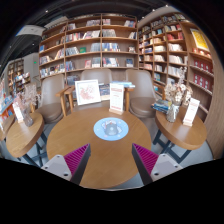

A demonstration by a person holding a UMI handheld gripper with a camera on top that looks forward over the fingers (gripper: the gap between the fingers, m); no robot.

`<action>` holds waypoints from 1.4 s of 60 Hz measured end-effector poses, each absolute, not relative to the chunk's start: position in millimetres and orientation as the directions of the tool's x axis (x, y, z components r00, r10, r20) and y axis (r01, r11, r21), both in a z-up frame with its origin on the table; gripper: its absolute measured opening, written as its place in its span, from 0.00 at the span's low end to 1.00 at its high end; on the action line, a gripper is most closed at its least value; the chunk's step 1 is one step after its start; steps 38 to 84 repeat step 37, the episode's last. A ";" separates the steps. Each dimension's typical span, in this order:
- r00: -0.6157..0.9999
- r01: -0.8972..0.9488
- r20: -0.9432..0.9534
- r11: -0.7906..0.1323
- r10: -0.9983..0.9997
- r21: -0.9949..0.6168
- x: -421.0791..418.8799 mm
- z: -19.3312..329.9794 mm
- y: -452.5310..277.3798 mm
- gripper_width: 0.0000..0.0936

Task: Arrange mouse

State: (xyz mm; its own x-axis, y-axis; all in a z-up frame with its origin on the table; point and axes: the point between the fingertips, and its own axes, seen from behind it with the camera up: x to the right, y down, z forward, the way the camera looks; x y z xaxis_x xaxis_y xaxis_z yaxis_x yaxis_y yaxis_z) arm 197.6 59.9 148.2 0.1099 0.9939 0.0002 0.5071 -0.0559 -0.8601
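Note:
A round pale-blue mouse pad (111,128) lies near the middle of a round wooden table (85,140). A small grey mouse (112,128) sits on its centre. My gripper (111,160) hovers above the table's near half, well short of the pad. Its two fingers (72,160) with magenta pads stand wide apart and open, and only bare tabletop shows between them.
A white framed sign (88,92) and a white card (117,97) stand at the table's far edge. Smaller round tables flank it at left (22,135) and right (180,130), both carrying items. Chairs and tall bookshelves (95,45) fill the background.

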 end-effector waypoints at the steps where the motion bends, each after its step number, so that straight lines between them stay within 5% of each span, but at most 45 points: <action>1: 0.109 0.507 0.001 -0.055 0.994 -0.860 204.4 149.0 59.6 0.91; 20: 0.108 0.479 0.021 -0.033 0.994 -0.877 262.6 166.5 62.6 0.91; 84: 0.068 0.463 0.025 -0.009 0.997 -0.886 267.7 170.1 51.5 0.91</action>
